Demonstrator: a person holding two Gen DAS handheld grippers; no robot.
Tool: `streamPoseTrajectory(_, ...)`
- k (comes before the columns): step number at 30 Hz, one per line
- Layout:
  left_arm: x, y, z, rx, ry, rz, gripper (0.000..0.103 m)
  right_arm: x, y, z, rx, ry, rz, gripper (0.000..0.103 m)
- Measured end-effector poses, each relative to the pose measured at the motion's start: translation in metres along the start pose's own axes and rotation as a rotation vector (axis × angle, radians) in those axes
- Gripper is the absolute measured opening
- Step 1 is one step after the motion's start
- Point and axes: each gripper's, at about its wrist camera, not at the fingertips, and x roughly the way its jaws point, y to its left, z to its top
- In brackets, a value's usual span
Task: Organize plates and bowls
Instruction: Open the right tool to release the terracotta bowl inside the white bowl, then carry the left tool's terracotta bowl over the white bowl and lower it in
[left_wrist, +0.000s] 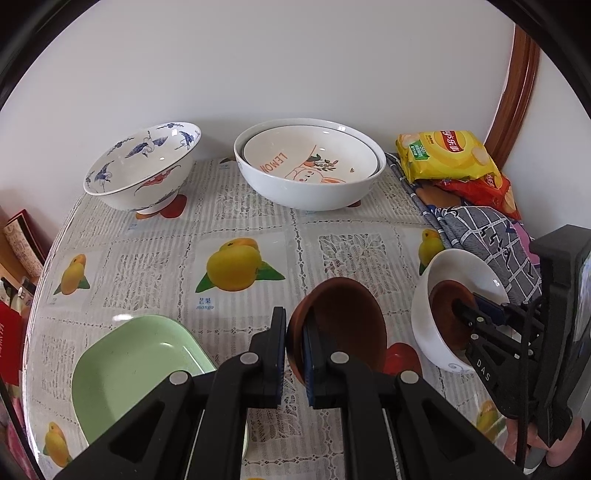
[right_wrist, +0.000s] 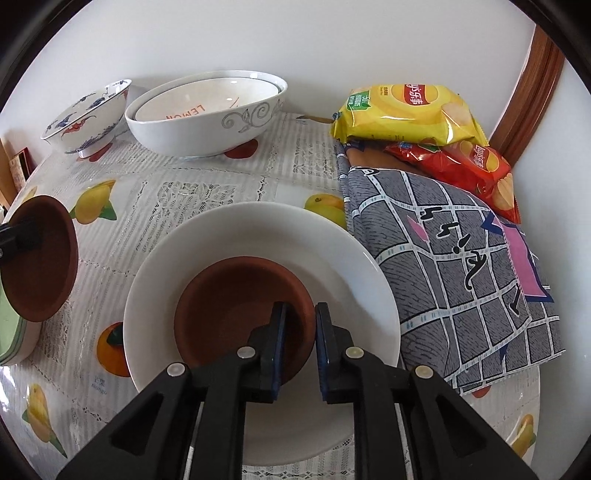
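Observation:
My left gripper (left_wrist: 294, 354) is shut on the rim of a brown clay saucer (left_wrist: 343, 325), held tilted above the table; it also shows in the right wrist view (right_wrist: 40, 258). My right gripper (right_wrist: 300, 350) has its jaws on either side of the rim of a second brown saucer (right_wrist: 236, 310), which lies inside a white bowl (right_wrist: 332, 266). A narrow gap shows between the pads, and I cannot tell if they pinch the rim. That white bowl (left_wrist: 428, 314) and right gripper (left_wrist: 476, 321) show at the right of the left wrist view.
A green dish (left_wrist: 122, 369) lies near left. At the back stand a blue-patterned bowl (left_wrist: 147, 166) and a large white bowl (left_wrist: 295, 184) with a LEMON bowl (left_wrist: 310, 155) nested inside. Chip bags (right_wrist: 406, 110) and a checked cloth (right_wrist: 461, 258) fill the right side.

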Motion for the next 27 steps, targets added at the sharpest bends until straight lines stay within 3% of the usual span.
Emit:
streamPoseTrajectory(8, -0.008, 0.001, -0.004, -0.003, -0.007, -0.002, 0.009, -0.016, -0.001, -0.002, 0.011, -0.041, -0.006, 0.040)
streamPoseTrajectory(27, -0.085, -0.032, -0.030, 0.038, -0.080, -0.054, 0.009, -0.126, -0.038, -0.042, 0.130, -0.170, 0.039, 0.045)
